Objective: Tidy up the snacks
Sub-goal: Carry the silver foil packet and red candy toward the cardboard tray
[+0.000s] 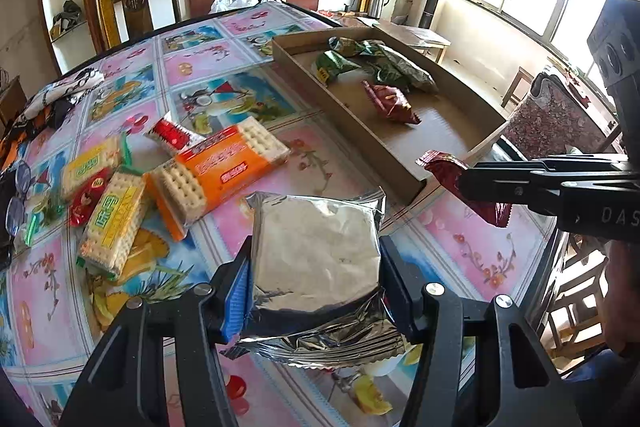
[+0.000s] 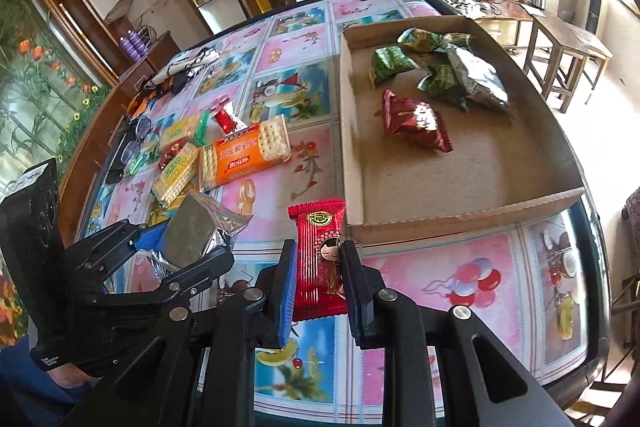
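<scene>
Silver foil pack [image 1: 316, 247] sits clamped in your left gripper [image 1: 316, 267]; the right gripper [image 2: 318, 267] pinches a red sachet [image 2: 320, 259], both clear of the table, ready for the cardboard tray [image 2: 460, 217].

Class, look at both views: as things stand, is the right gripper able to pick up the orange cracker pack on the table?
Probably not yet. The right gripper is already shut on a red snack, so its jaws are full. The orange cracker pack itself lies uncovered on top of the pile on the table.

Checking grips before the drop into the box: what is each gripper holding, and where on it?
Left gripper: silver foil packet, clamped across its side edges. Right gripper: red snack packet, pinched across its lower half.
</scene>
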`<state>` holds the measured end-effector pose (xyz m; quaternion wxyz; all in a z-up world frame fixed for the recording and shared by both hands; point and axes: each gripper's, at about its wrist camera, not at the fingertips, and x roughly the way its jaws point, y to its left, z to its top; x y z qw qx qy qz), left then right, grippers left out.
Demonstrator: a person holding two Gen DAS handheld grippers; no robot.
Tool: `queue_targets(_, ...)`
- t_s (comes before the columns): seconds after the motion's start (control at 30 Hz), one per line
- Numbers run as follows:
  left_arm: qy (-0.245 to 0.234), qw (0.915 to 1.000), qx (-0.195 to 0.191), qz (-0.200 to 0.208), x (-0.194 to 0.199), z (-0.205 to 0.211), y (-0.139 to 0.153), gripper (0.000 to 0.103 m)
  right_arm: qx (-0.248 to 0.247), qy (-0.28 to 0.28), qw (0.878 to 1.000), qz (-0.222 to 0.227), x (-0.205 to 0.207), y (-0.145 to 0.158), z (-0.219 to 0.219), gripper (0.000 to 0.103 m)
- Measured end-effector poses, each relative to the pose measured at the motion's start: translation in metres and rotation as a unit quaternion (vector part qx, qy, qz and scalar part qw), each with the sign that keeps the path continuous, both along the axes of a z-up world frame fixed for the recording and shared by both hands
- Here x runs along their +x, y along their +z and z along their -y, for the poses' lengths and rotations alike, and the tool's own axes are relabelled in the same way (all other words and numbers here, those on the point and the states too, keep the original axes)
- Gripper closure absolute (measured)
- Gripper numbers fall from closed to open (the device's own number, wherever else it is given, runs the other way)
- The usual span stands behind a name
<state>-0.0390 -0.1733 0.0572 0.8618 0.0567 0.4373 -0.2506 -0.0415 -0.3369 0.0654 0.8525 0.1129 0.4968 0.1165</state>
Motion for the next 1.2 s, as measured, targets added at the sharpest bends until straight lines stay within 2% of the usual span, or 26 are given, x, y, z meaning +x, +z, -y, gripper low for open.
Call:
queue_targets(0.63, -0.034, 0.9993, -0.003, 0.018, 0.005, 0.046, 0.022, 0.046, 0.021, -0.045, 0.999, 0.006, -0.011, 0.010, 0.052, 0.080)
queue_targets(0.97, -0.064, 0.9977, -0.013, 0.019, 0.019, 0.091, 0.034, 0.046, 0.035, -0.091, 0.995, 0.009, -0.014, 0.012, 0.097, 0.080)
queue_targets(1.2, -0.070, 0.9973, -0.013, 0.015, 0.039, 0.118, 0.030, 0.046, 0.041, -0.108, 0.993, 0.008, -0.004, 0.014, 0.123, 0.080)
